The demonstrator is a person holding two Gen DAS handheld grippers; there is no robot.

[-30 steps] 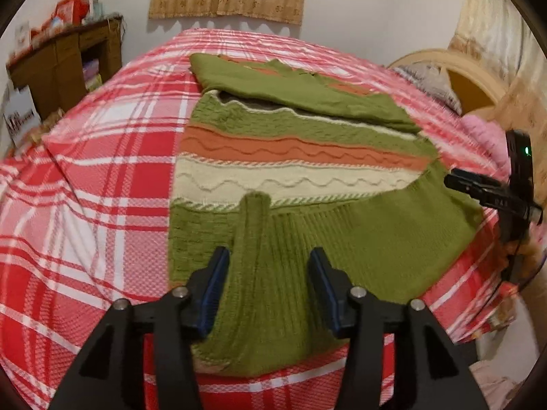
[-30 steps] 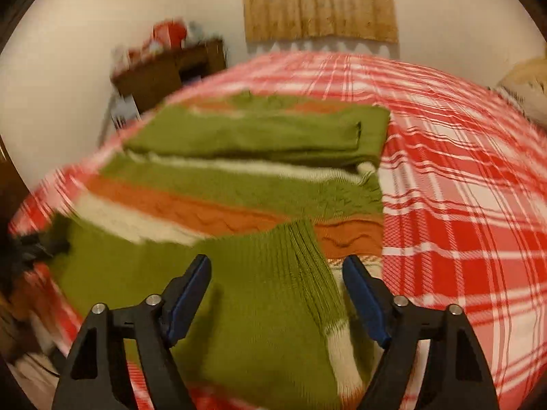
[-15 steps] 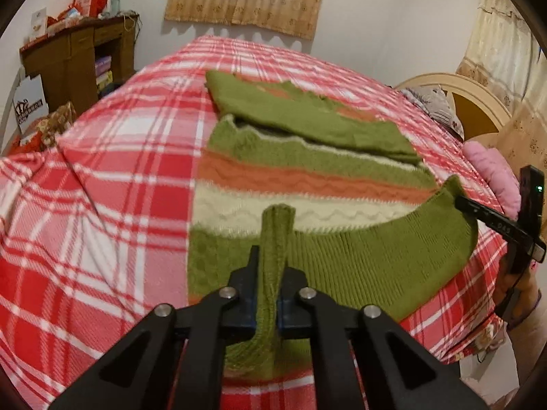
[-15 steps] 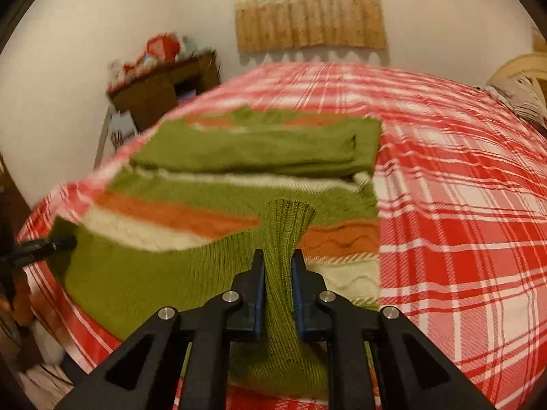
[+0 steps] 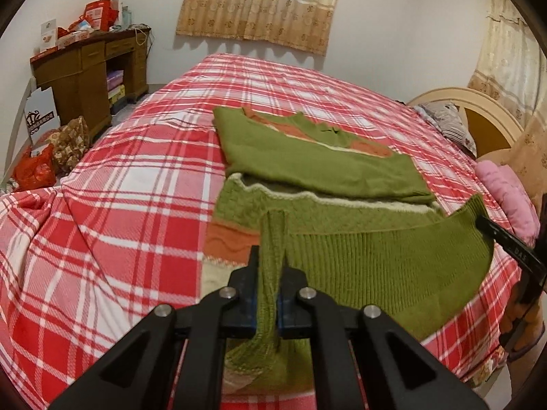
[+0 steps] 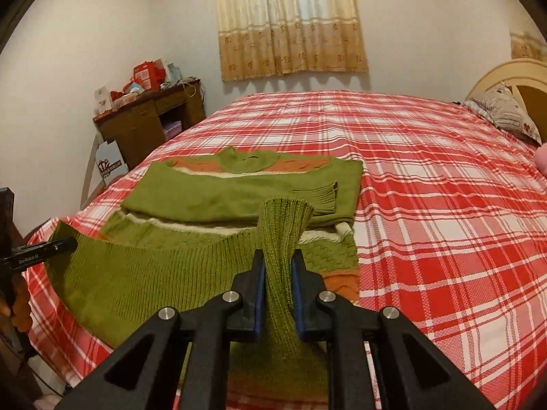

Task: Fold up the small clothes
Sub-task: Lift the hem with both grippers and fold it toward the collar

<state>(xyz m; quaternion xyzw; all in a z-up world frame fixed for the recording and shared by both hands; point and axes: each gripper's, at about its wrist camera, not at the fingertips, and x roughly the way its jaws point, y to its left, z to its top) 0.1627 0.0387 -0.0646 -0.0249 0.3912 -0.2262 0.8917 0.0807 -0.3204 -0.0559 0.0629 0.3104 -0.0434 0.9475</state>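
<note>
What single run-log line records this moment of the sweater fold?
left claw: shut on sweater hem | right claw: shut on sweater hem | sweater: sleeves folded in, hem lifted off plaid bedspread

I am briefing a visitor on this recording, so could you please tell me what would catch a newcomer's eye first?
The green knitted sweater with orange and cream stripes lies half folded on the red and white plaid bedspread. Its ribbed green hem is lifted at the near edge, pinched by the left gripper and the right gripper. A beige patterned curtain hangs behind.

Red-and-white plaid bed (image 5: 143,184) with a green striped sweater (image 5: 318,164) and pillow (image 6: 506,111).
</note>
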